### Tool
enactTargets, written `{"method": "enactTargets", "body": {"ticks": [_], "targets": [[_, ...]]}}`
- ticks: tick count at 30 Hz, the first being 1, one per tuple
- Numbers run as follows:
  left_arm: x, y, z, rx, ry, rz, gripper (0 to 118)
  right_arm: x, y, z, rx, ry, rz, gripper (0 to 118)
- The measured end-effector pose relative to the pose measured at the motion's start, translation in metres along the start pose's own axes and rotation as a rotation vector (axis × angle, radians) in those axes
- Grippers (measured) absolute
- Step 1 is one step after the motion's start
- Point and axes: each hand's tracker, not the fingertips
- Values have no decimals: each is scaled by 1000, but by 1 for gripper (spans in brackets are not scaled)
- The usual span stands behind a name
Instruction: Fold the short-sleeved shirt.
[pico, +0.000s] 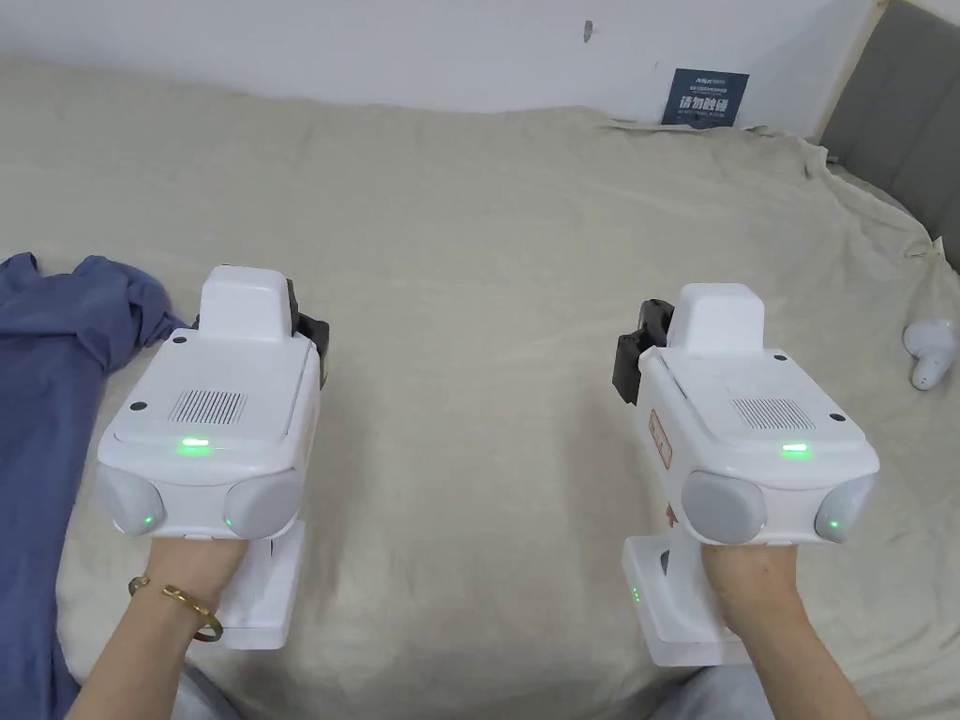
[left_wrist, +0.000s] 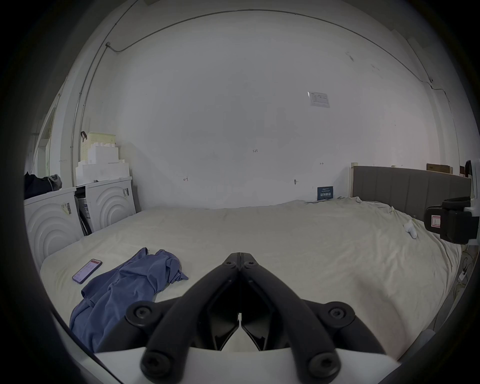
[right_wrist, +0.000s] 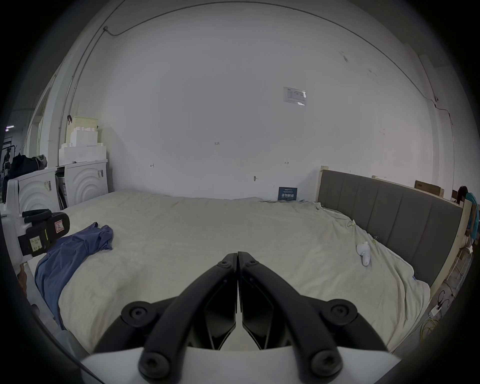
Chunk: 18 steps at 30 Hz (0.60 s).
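Both hands hold their devices level above the bed, side by side and well apart, with the forearms entering from the near edge of the head view. The left hand (pico: 192, 562) wears a thin bangle (pico: 178, 596) at the wrist and grips the handle under the white housing. The right hand (pico: 750, 567) grips its handle in the same way. Both housings show green indicator lights.

The left gripper (left_wrist: 240, 261) has its jaws pressed together at the tips, with nothing between them. The right gripper (right_wrist: 237, 253) is in the same condition: jaws clenched, tips meeting, empty. Neither gripper touches the fabric or the bed surface; both point toward the far wall.

The short-sleeved shirt (left_wrist: 122, 288) is blue and lies crumpled in an elongated heap on the left part of the bed, to the left of the left gripper and apart from it. Its near end runs toward the near edge of the bed. In the left gripper view a phone (left_wrist: 87, 270) lies on the sheet just beyond the shirt's left side.

The bed sheet (pico: 487, 281) is pale beige and lightly wrinkled. A small white object (pico: 930, 352) rests on the sheet near the right side, close to the grey padded headboard (right_wrist: 384, 213). The far wall (right_wrist: 220, 104) is white, with a dark blue sign (pico: 704, 97) standing at its base where it meets the bed. White cabinets with curved relief fronts (left_wrist: 109, 202) stand beyond the left end of the bed, with white foam blocks (left_wrist: 102, 163) stacked on top.
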Motion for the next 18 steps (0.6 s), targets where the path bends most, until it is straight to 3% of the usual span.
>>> {"method": "enactTargets", "body": {"ticks": [18], "targets": [[7, 3, 3, 5, -26, -21, 0, 4, 1, 2, 8, -8, 7, 0]]}}
